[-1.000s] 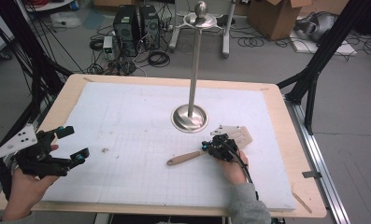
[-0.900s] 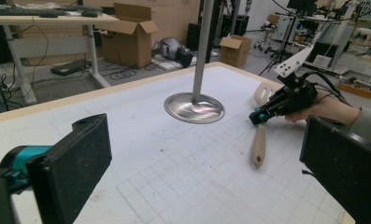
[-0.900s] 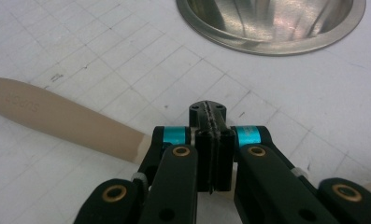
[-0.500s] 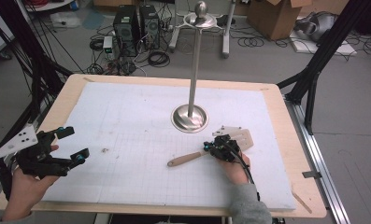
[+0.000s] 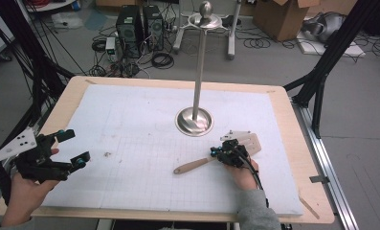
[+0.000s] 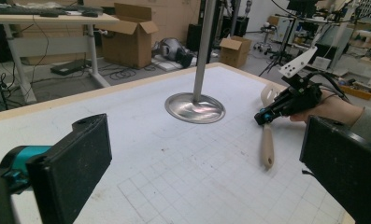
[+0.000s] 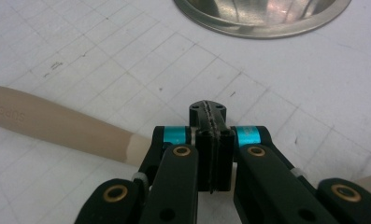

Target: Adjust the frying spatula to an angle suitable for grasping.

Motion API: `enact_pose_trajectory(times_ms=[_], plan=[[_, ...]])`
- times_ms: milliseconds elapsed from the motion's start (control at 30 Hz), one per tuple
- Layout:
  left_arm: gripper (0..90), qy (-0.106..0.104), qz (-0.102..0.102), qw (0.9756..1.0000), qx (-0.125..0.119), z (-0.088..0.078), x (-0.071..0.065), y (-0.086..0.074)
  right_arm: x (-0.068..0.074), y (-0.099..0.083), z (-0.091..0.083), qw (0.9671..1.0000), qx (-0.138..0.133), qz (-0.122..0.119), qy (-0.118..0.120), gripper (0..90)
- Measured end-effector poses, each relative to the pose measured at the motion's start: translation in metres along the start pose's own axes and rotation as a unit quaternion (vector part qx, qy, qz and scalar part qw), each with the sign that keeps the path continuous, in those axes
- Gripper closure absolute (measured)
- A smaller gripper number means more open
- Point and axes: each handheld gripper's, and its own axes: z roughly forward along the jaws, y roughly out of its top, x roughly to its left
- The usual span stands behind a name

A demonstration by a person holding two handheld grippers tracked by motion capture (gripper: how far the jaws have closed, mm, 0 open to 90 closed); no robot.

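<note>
The right gripper (image 5: 224, 154) sat at the near right of the counter (image 5: 283, 124), its jaws pressed fully together above a beige spatula (image 5: 197, 165). In the right gripper view the jaws met with nothing between them, and the spatula passed beneath the gripper, its handle running out to the left. The spatula lay flat on the white grid mat (image 5: 139, 129), its blade at the right beside the gripper, just near of the round steel base of the stand (image 5: 194, 120). The left gripper (image 5: 68, 151) was held over the near left edge of the counter, well apart from the spatula, its jaws wide open and empty.
</note>
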Motion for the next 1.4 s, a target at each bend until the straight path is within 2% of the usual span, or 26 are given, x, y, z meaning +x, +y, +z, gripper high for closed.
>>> enact_pose_trajectory(times_ms=[267, 600, 967, 1400], plan=[[2.7, -0.004, 0.0, 1.0, 0.002, 0.004, 0.0, 0.0, -0.004, -0.008, -0.008, 1.0, -0.001, 0.003, 0.009, 90.0], [2.6, -0.009, -0.001, 1.0, 0.003, 0.008, 0.001, 0.0, -0.008, -0.013, -0.014, 0.9999, -0.002, 0.012, 0.007, 90.0], [2.6, -0.016, 0.0, 0.9999, 0.003, 0.014, 0.001, 0.002, -0.012, -0.021, -0.022, 0.9998, -0.005, 0.018, 0.004, 90.0], [2.7, -0.034, 0.002, 0.9994, 0.006, 0.029, 0.001, 0.004, -0.018, -0.032, -0.034, 0.9994, -0.009, 0.032, -0.008, 90.0]])
